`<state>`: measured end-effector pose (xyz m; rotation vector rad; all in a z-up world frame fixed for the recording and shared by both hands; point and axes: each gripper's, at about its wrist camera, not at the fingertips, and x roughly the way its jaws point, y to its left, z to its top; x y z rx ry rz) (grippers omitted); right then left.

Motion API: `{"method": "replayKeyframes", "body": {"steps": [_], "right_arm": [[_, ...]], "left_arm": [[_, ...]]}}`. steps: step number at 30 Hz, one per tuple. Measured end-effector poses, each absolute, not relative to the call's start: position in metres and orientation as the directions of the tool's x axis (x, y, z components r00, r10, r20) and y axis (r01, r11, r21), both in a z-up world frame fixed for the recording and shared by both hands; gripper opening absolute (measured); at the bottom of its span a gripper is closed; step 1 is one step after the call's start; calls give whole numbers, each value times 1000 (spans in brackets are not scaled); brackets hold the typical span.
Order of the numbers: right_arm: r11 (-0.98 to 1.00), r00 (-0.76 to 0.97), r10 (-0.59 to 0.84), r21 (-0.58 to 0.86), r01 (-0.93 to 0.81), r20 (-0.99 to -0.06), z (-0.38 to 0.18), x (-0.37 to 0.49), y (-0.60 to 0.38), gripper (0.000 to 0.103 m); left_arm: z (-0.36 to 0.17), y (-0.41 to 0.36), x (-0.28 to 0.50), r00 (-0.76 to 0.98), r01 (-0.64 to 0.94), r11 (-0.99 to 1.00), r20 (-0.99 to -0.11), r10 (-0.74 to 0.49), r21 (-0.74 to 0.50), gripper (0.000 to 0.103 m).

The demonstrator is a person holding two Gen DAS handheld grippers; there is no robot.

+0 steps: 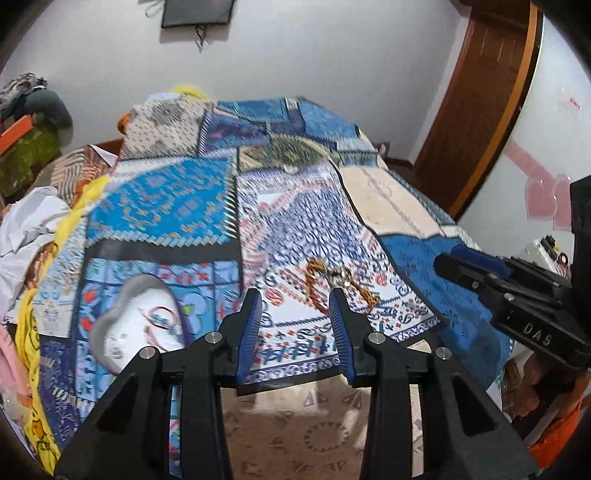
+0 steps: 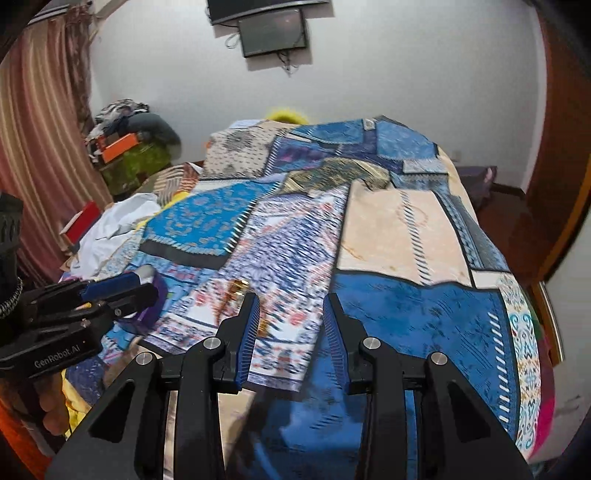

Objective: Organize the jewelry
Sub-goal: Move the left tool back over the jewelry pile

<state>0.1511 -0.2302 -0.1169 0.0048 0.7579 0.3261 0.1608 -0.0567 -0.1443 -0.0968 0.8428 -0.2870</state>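
A gold chain bracelet point(image 1: 334, 284) lies on the patterned blue quilt point(image 1: 295, 221), just beyond my left gripper point(image 1: 295, 299), which is open and empty above the bed's near edge. A heart-shaped white jewelry box point(image 1: 136, 325) with a purple rim lies open to the left and holds rings or hoops. My right gripper point(image 2: 290, 302) is open and empty; it also shows in the left wrist view point(image 1: 443, 262) at the right. In the right wrist view the gold jewelry point(image 2: 238, 288) lies by the left finger, and the left gripper point(image 2: 110, 291) hides most of the box.
The quilt point(image 2: 388, 229) covers a bed. Crumpled white cloth point(image 1: 26, 225) and yellow fabric point(image 1: 29, 332) lie at its left edge. A pile of clothes point(image 2: 129, 140) stands by the striped curtain. A wooden door point(image 1: 480, 110) is at the right, a screen point(image 2: 273, 31) on the wall.
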Motion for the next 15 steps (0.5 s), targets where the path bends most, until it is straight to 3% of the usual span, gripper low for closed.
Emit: {"method": "replayKeyframes", "body": {"steps": [13,15], "right_arm": [[952,640,286,135,-275,-713,-141,166,-246,32],[950,634,290,139,-278,-717,-143,168,-247,32]], "left_arm": [[-166,-92,187,578,274,936,-740,-345,-222,36],[-171,-96,191,564,281,932,-747,-352,-227,31]]}}
